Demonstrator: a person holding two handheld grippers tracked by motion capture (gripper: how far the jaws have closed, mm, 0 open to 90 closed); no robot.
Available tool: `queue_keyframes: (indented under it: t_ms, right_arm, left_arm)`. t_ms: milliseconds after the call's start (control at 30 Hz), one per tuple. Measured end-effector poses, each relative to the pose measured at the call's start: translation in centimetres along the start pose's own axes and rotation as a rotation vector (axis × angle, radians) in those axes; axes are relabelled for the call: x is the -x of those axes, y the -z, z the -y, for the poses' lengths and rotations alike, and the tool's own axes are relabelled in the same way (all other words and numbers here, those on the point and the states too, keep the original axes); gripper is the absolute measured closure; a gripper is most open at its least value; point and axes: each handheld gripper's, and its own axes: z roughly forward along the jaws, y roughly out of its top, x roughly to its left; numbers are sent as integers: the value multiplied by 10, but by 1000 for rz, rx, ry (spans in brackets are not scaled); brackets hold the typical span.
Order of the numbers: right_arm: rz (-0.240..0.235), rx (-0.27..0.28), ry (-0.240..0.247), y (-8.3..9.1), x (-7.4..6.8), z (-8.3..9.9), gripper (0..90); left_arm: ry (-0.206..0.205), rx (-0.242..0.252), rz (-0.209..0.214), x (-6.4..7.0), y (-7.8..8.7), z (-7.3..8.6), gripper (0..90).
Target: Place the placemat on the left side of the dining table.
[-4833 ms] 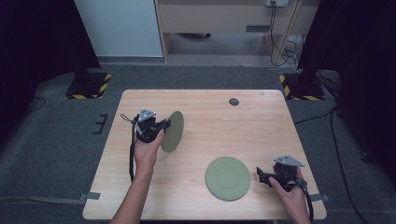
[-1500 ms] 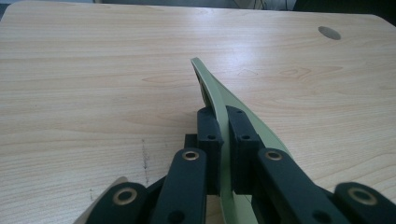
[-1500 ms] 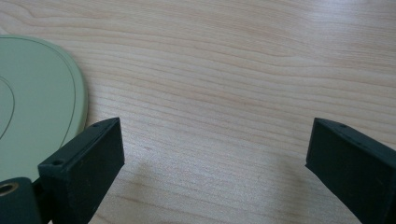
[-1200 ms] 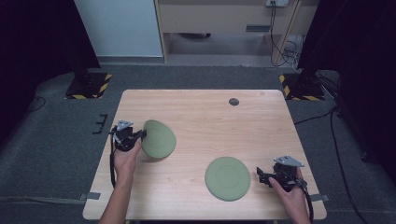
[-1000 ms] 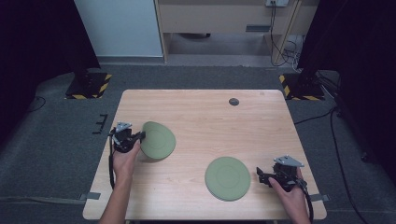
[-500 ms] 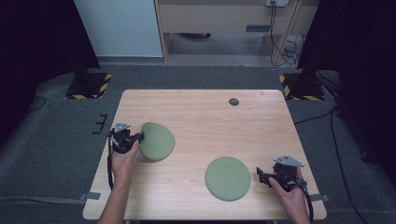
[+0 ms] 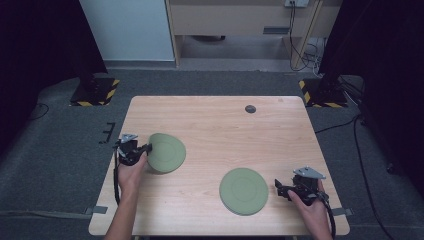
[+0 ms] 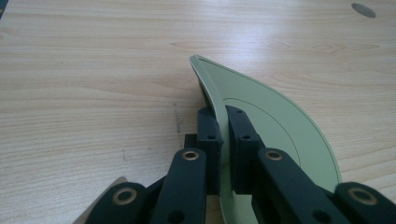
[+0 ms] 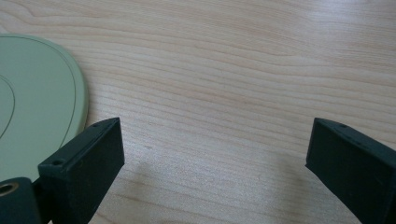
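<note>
My left gripper [image 7: 146, 148] clamps the rim of a tilted round pale-green plastic plate [image 7: 166, 152] at the light wooden worktop's [image 7: 225, 125] left; right gripper [image 7: 280, 189] gapes beside a second flat green plate [image 7: 244, 190].

One plate [image 7: 167, 152] is sitting at 9 o'clock on the table [image 7: 225, 130], the other plate [image 7: 244, 190] at 5 o'clock. A small disc [image 7: 250, 108] is lying at 12, well apart from both.
</note>
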Motion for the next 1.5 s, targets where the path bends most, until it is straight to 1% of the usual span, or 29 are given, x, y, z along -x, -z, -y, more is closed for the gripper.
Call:
queue_keyframes:
  t_ms: [167, 233, 267, 300, 333, 367, 400, 433, 467, 533, 567, 600, 633, 733, 767, 800, 867, 933, 1067, 1133, 1267, 1400, 1500]
  right_arm:
    - [-1, -2, 2, 0, 0, 0, 45]
    - [-1, -2, 1, 0, 0, 0, 45]
    - [-1, -3, 0, 0, 0, 0, 45]
    - [-1, -4, 2, 0, -1, 0, 45]
    - [-1, -2, 6, -1, -1, 0, 45]
    - [-1, -2, 6, -1, -1, 0, 45]
    - [-2, -2, 5, -1, -1, 0, 45]
    - [-2, -3, 6, -1, -1, 0, 45]
    - [-1, -3, 4, -1, -1, 0, 45]
    - [-1, -2, 3, -1, -1, 0, 45]
    - [0, -2, 4, -1, -1, 0, 45]
    - [-1, -4, 0, 0, 0, 0, 45]
    - [-1, -4, 0, 0, 0, 0, 45]
    - [0, -3, -1, 0, 0, 0, 45]
    - [0, -2, -1, 0, 0, 0, 45]
    - [1, -2, -1, 0, 0, 0, 45]
    - [1, -1, 0, 0, 0, 0, 45]
    - [0, -2, 0, 0, 0, 0, 45]
    - [1, 0, 0, 0, 1, 0, 45]
    - [2, -1, -1, 0, 1, 0, 45]
    - [1, -4, 0, 0, 0, 0, 45]
    - [2, -3, 2, 0, 0, 0, 45]
    - [2, -3, 2, 0, 0, 0, 45]
  left_arm:
    - [16, -7, -8, -5, 1, 2, 851]
    - [15, -26, -7, -7, -2, 3, 846]
    - [7, -41, -22, -7, -2, 3, 835]
    - [1, -49, -33, -8, -2, 3, 802]
    - [-4, -55, -46, -8, -3, 3, 677]
    - [-11, -65, -61, -9, -3, 3, 677]
    - [-18, -71, -78, -9, -3, 3, 597]
    - [-32, -71, -93, -8, -4, 3, 542]
    - [-51, -72, -108, -6, -4, 3, 513]
    - [-81, -54, -107, -3, -4, 3, 487]
    - [-94, -48, -111, 1, -4, 2, 450]
    - [-114, -44, -118, 4, -4, 1, 343]
    - [-141, -39, -114, 10, -4, -1, 343]
    - [-204, -33, -73, 23, -4, -4, 254]
    - [-219, -24, -51, 27, -4, -4, 221]
    - [-226, -28, -22, 32, -5, -4, 199]
    - [-236, -44, 20, 39, -7, -3, 139]
    - [-250, -41, 33, 44, -6, -1, 124]
    - [-244, -42, 79, 53, -4, 4, 83]
    - [-253, -46, 95, 57, -3, 7, 77]
    - [-269, -55, 114, 65, -1, 14, 73]
    - [-288, -64, 146, 76, -1, 22, 73]
    - [-308, -73, 162, 84, -1, 27, 73]
